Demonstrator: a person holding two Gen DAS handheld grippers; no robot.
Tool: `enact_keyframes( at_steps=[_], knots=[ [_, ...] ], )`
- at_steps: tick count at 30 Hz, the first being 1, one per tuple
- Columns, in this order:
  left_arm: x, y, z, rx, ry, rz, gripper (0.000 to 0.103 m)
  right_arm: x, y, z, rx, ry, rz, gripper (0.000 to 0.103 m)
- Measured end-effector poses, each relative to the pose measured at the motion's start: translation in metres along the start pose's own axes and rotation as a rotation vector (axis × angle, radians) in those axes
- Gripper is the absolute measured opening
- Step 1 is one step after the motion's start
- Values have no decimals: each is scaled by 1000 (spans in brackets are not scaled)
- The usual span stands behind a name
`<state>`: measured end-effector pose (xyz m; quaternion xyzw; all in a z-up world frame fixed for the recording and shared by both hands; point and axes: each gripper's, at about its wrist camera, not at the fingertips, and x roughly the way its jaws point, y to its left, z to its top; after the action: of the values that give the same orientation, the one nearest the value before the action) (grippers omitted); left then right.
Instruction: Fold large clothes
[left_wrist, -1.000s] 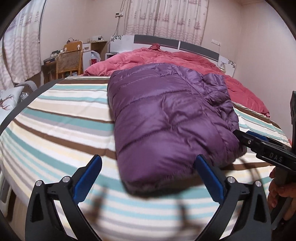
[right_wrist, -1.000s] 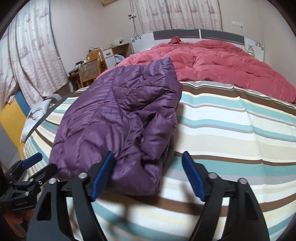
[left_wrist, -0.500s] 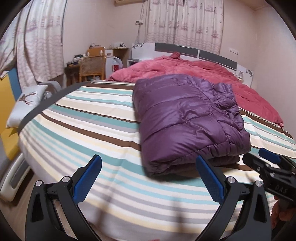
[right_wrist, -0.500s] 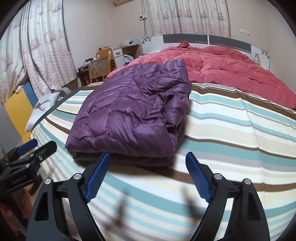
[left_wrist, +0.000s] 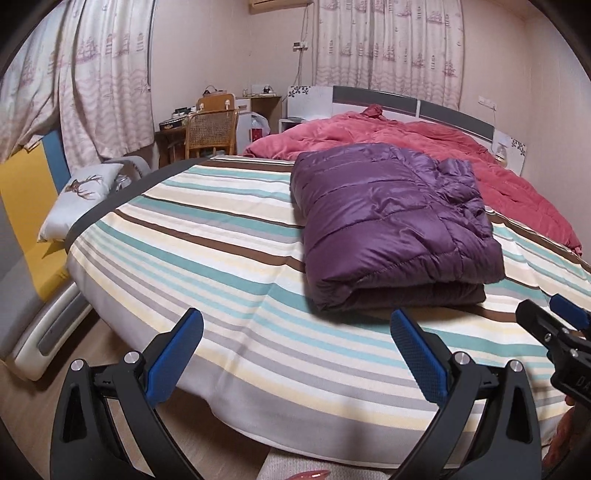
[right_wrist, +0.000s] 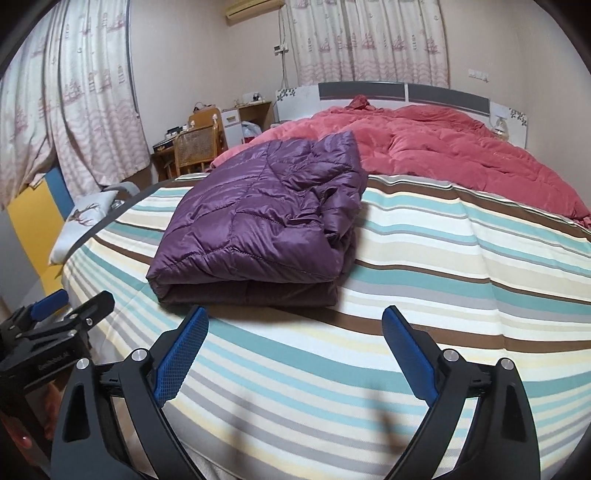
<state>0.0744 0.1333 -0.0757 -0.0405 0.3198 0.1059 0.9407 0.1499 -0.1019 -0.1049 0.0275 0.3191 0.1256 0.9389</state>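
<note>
Now that both tools (left_wrist: 295, 339) (right_wrist: 293, 341) backed off, folded jacket (left_wrist: 391, 225) lies free.

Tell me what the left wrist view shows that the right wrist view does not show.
Only the left wrist view: the left gripper with open jaws, and the jacket's smooth folded side toward the camera.

Only the right wrist view: the right gripper, whose jaws have just been opening, with nothing between them, and the jacket's crumpled edge.

Both: the folded purple jacket on the striped bedsheet, the red quilt behind it, and the wicker chair.
</note>
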Motion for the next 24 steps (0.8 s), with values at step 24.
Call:
enact_keyframes(
  at_steps=[24],
  knots=[
    [-6,-2,0,4,-7,-19,101,-2,-7,-1,7,0,0,94]
  ],
)
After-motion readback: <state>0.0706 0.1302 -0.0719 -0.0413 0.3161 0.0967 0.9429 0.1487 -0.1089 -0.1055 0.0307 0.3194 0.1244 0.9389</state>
